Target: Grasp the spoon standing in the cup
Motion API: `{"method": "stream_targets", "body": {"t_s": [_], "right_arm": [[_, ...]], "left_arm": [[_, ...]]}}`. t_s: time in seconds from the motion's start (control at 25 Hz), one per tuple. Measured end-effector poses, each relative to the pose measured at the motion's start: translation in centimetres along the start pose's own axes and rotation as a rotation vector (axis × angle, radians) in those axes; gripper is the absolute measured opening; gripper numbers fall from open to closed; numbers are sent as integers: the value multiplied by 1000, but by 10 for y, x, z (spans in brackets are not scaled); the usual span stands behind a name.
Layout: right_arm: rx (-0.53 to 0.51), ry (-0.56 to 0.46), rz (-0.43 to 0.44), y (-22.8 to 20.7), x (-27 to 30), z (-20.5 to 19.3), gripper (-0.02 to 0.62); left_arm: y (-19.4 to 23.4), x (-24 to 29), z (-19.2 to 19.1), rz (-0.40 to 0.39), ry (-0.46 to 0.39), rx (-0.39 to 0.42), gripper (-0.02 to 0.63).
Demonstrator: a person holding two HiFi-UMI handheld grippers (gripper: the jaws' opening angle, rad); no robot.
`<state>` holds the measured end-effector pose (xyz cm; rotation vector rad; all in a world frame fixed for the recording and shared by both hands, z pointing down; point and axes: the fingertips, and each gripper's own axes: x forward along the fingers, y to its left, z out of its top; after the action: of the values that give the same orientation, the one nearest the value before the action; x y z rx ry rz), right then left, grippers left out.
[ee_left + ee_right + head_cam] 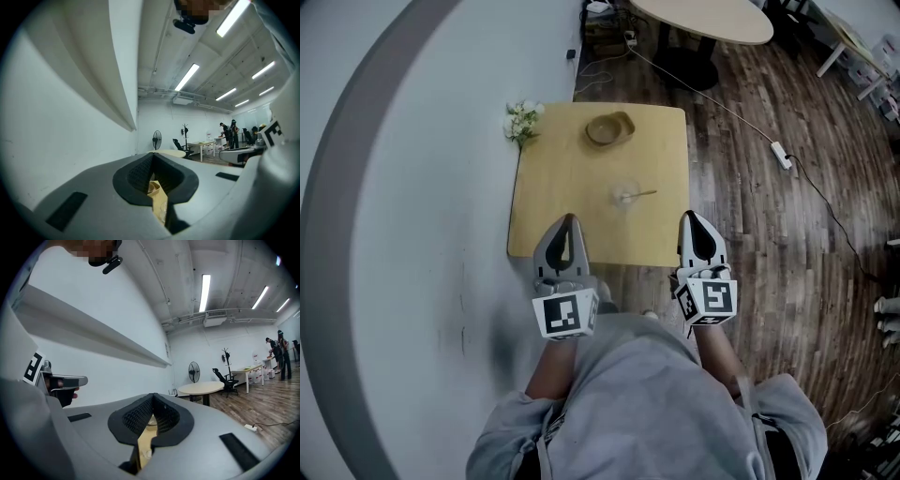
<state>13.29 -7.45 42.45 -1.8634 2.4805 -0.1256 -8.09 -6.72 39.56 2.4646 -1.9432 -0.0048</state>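
A clear cup (624,195) stands near the middle of the small wooden table (553,202). A spoon (643,194) stands in it, its handle leaning out to the right. My left gripper (569,221) hovers over the table's near edge, left of the cup, with its jaws shut and empty. My right gripper (691,217) is at the near right corner, also shut on nothing. Both are well short of the cup. In the left gripper view the cup (163,206) shows faintly through the slit below the closed jaws.
A brown bowl (609,128) sits at the table's far side and a small bunch of flowers (522,120) at its far left corner. A white wall runs along the left. On the wood floor to the right lies a cable with a power strip (781,155).
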Motion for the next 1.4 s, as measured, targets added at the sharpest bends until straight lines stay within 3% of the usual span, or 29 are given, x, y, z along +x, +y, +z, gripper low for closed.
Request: {"method": "stream_targets", "body": {"t_s": [0.72, 1.08, 1.24, 1.28, 1.32, 1.4], "right_arm": [[21, 26, -175, 3, 75, -16, 0], [31, 97, -109, -10, 100, -40, 0], [12, 81, -73, -20, 110, -45, 2], [12, 80, -50, -20, 113, -49, 151], [17, 93, -18, -18, 115, -55, 190], [32, 140, 29, -15, 121, -73, 189]], "left_arm": [[50, 81, -17, -158, 36, -24, 2], [54, 102, -8, -115, 7, -32, 2], [49, 106, -5, -81, -6, -41, 2], [49, 107, -5, -69, -3, -39, 2], [49, 107, -4, -59, 0, -36, 2], [47, 108, -4, -42, 3, -31, 2]]}}
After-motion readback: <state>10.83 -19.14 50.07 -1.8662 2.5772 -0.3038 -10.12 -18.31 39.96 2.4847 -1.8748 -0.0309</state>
